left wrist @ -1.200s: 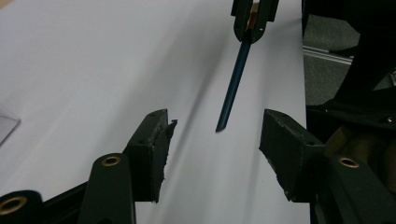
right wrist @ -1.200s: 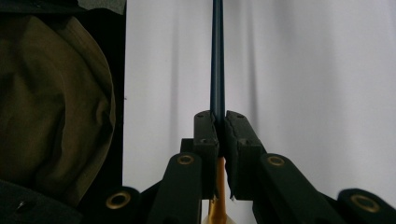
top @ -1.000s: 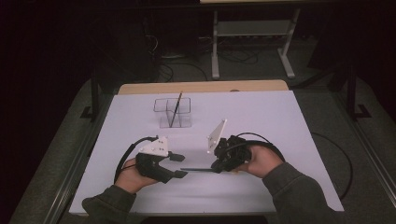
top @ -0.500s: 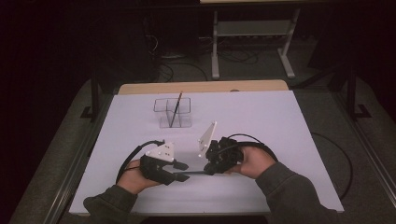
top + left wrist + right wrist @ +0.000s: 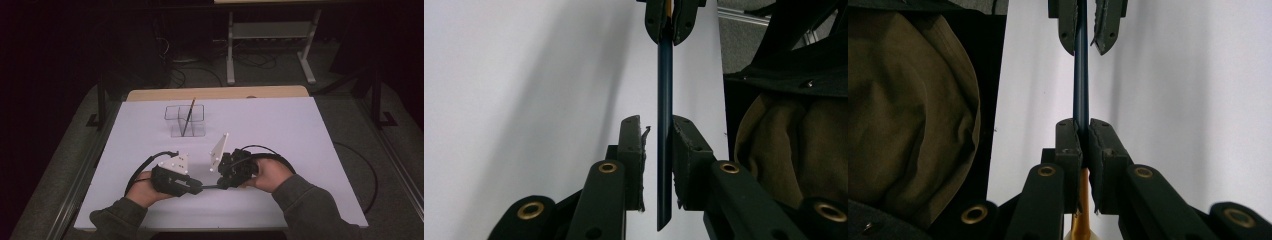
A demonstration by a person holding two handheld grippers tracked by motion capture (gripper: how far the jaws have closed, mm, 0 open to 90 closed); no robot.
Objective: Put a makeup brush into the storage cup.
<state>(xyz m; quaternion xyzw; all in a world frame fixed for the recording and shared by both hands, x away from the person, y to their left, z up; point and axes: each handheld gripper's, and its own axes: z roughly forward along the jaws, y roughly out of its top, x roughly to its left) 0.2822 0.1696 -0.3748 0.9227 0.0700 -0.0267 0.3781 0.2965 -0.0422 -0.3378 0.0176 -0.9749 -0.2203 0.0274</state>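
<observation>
A dark blue pencil [image 5: 210, 186] with an orange rear part lies level just above the white table, bridging my two grippers. My right gripper [image 5: 1080, 125] is shut on it, its pads pressed on both sides of the shaft [image 5: 1081, 85]. Facing it, my left gripper [image 5: 656, 125] has the pencil's other end [image 5: 665, 90] between its jaws. Those jaws have just been closing, and a slim gap still shows on one side. In the high view the left gripper [image 5: 200, 189] and right gripper [image 5: 220, 184] meet tip to tip near the table's front.
A clear compartment box [image 5: 197, 131] stands behind the hands at mid table, with another pencil [image 5: 188, 116] leaning in it. The white table sheet [image 5: 300, 140] spreads to either side. Olive sleeves come in from the front edge, and cables trail from both grippers.
The right gripper has shifted a little to the left, toward the left gripper. The two grippers now stand closer, tip to tip along the pencil.
</observation>
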